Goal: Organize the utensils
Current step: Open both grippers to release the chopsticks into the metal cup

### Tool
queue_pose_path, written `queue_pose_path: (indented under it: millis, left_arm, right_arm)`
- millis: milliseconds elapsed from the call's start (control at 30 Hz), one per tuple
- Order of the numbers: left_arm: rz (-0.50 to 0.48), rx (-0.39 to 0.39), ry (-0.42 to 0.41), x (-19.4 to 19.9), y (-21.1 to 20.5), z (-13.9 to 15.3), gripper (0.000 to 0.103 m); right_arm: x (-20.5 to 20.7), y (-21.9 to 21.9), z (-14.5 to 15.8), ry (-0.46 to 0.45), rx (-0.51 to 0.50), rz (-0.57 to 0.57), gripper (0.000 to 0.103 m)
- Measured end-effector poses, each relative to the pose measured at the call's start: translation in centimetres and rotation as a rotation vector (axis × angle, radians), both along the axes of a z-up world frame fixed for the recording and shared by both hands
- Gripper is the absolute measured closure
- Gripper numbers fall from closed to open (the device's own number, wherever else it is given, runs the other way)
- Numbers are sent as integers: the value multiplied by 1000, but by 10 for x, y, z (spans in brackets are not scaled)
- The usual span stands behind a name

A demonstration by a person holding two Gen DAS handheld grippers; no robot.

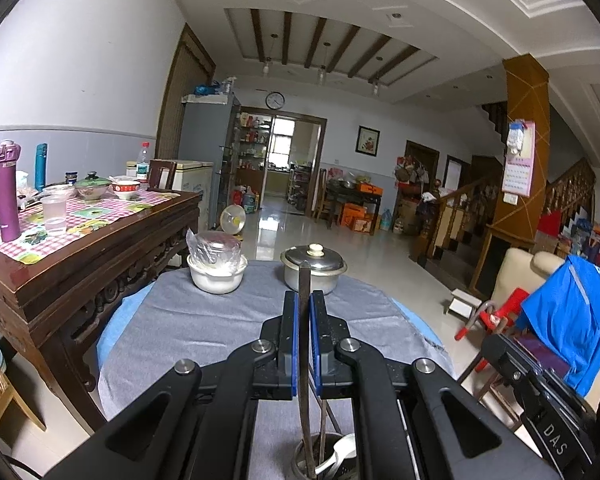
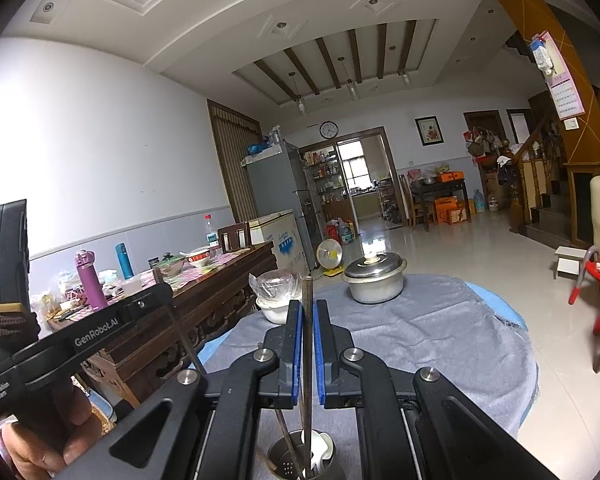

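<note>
2 tongs [image 1: 304, 308] [image 2: 308, 316], 2 chopsticks [image 1: 305, 280] [image 2: 307, 292] each pinched by 1, 1 metal utensil holder [image 2: 288, 458] with 1 white spoon [image 2: 320, 446], 1 lidded metal pot [image 2: 374, 278], 1 white bowl [image 1: 217, 276], 1 round cloth-covered surface [image 1: 204, 320], 1 wooden side surface [image 1: 100, 248]

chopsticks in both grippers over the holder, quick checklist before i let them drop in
1. Left gripper shut on chopstick: ok.
2. Right gripper shut on its chopstick: ok.
3. Both tips inside the metal utensil holder: ok.
4. White spoon in the holder leaves room: ok.
5. Tips resting on the holder's bottom: cannot tell.
6. Lidded pot and wrapped bowl stand apart from the grippers: ok.
</note>
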State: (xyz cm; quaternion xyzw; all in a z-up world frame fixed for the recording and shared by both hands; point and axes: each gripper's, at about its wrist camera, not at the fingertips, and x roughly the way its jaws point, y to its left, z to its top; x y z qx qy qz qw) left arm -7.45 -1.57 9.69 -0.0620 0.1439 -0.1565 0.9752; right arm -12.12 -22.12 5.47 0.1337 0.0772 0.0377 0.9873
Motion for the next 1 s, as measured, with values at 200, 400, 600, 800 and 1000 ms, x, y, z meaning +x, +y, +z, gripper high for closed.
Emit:
queue_pose_path:
  millis: [200,400,600,800,1000]
  left_arm:
    - [8,-19,-11,3,-2,-4,97]
    - [7,7,-7,6,-9,-14,97]
    - [-38,45,10,6,-15,-16,86]
    - [-17,22,-34,-2,-5,-4,70]
    - [10,9,-36,0,4,-1,67]
  right_arm:
    - [4,2,-7,12,4,3,97]
    - [5,1,-8,16,8,6,97]
    - [6,-3,-10,31,49,28,95]
    - [3,-14,-10,20,93,-2,94]
    - [2,-21,-10,24,124,-30,94]
